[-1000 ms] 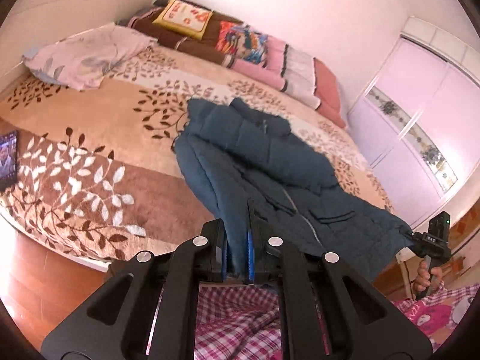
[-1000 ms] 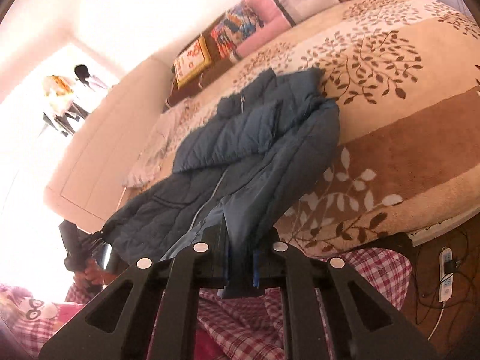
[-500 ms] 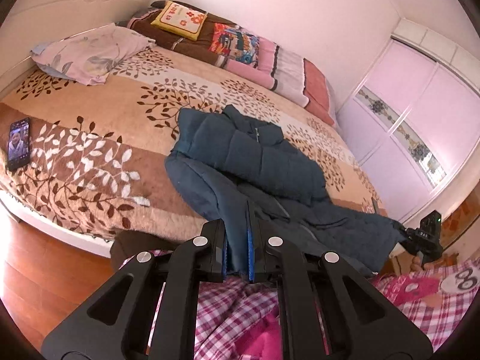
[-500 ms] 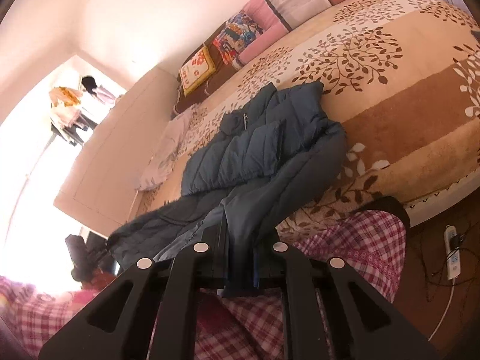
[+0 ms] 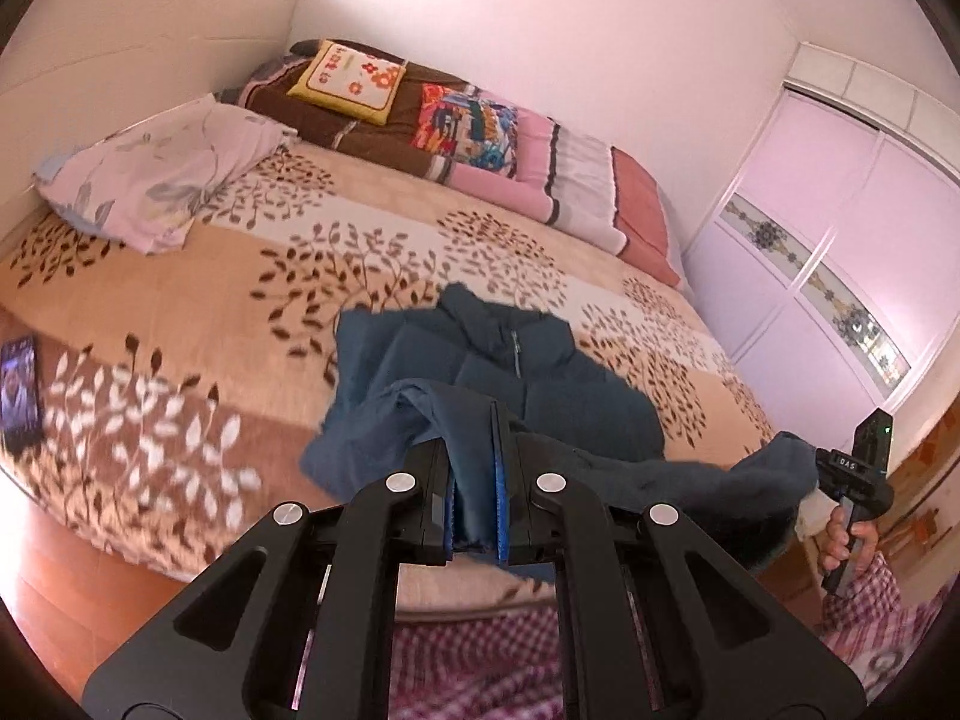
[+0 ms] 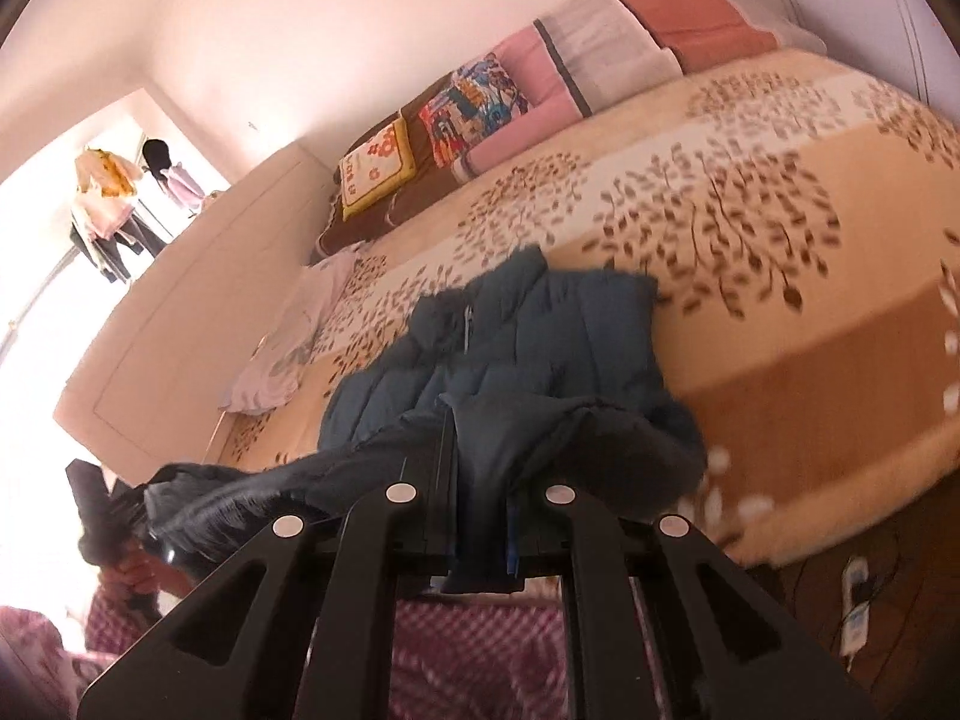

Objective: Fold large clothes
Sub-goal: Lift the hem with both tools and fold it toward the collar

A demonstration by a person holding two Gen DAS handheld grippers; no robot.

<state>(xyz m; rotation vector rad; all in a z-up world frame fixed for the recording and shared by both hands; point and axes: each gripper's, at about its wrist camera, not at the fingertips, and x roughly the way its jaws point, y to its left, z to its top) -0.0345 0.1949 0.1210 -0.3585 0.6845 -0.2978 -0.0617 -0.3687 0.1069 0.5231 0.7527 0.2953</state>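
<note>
A dark blue quilted jacket (image 5: 528,384) lies partly on the bed (image 5: 240,276) and is partly lifted off it — its collar end and zip rest on the leaf-patterned blanket at about the middle of the left wrist view, while its lower edge hangs in the air between the two grippers. The left gripper (image 5: 477,510) has its jaws drawn narrow, clamped on a fold of the jacket's hem; the blue pads press the cloth from both sides. The right gripper (image 6: 483,531) likewise pinches a fold of the same hem between nearly closed jaws, with a tail of cloth hanging below them. In the left wrist view the right gripper shows at 3 o'clock, gripped by a hand (image 5: 843,540), with the jacket's edge stretched toward it.

Around the jacket: a pale flowered pillow (image 5: 162,174) at 10 o'clock, a yellow cushion (image 5: 348,81) and a bright patterned cushion (image 5: 468,126) at 12 o'clock on a folded brown and pink quilt (image 5: 540,168), and a phone (image 5: 18,384) at 9 o'clock near the bed's edge. A wardrobe (image 5: 840,228) with pale doors stands at 2 o'clock. Red-checked cloth (image 6: 480,654) — the person's clothing — shows beneath both grippers.
</note>
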